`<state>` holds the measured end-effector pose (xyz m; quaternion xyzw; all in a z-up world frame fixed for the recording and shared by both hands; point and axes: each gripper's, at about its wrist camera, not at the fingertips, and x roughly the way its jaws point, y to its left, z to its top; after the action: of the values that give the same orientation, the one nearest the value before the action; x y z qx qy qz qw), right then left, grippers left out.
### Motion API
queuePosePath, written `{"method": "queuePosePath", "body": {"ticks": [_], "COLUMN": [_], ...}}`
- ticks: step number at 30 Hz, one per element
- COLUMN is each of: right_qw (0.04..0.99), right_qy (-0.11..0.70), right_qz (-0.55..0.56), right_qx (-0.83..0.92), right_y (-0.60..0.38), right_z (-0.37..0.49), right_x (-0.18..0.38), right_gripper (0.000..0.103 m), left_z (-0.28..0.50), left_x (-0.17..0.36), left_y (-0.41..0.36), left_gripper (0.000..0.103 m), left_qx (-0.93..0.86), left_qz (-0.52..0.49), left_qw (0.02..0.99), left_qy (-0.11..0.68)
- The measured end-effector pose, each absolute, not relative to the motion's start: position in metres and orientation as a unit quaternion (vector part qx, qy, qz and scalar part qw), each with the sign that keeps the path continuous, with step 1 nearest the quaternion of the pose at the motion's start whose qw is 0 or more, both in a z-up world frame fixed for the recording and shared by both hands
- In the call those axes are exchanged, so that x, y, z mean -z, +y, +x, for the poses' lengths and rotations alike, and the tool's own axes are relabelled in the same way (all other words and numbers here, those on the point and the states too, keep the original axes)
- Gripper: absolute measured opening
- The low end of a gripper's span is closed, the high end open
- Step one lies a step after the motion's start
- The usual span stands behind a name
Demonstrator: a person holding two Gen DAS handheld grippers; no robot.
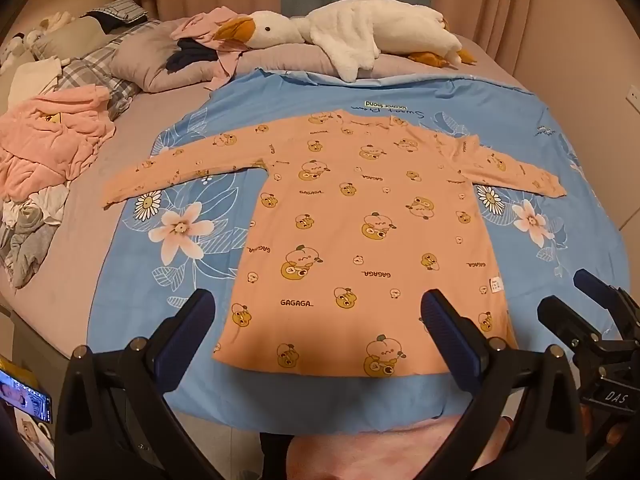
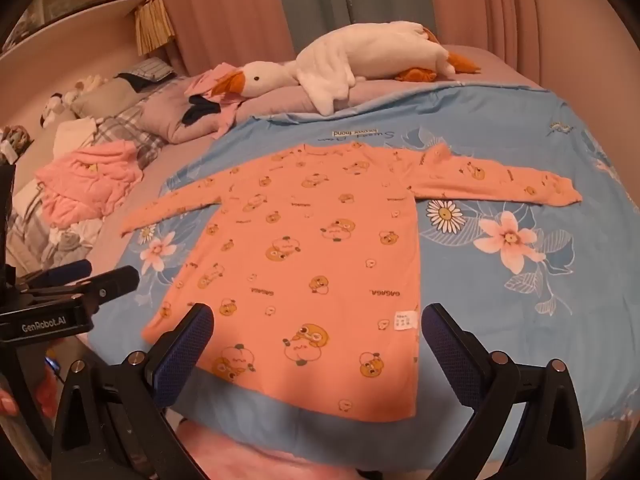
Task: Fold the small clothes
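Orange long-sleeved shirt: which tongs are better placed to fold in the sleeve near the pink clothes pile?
Left. The left tongs hang open over the shirt hem on that sleeve's side; the right tongs, also open, sit toward the other sleeve.

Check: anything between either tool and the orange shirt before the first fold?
Nothing visible. The orange shirt lies flat, sleeves spread, on the blue sheet. Left tool and right tool are both open just above its hem. The plush goose lies beyond the collar.
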<state>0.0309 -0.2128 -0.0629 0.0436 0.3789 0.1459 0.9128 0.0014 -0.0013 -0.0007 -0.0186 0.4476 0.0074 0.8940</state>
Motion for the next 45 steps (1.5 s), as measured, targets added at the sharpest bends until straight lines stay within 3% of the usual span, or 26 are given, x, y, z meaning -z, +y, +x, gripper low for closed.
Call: {"method": "queuePosePath", "body": {"ticks": [45], "right_qw": [0.913], "right_qy": [0.38], "right_qz": [0.037], "right_qx": [-0.145], "right_y": [-0.2099], "right_z": [0.0293], "right_x": [0.0633], "right_gripper": [0.103], "left_z": [-0.0039], "left_x": [-0.0018], "left_y": [-0.0078], "left_gripper": [0.103], "left_qx": [0.008], "left_qz": [-0.015], "left_qw": [0.897], "left_qy": [0.442]}}
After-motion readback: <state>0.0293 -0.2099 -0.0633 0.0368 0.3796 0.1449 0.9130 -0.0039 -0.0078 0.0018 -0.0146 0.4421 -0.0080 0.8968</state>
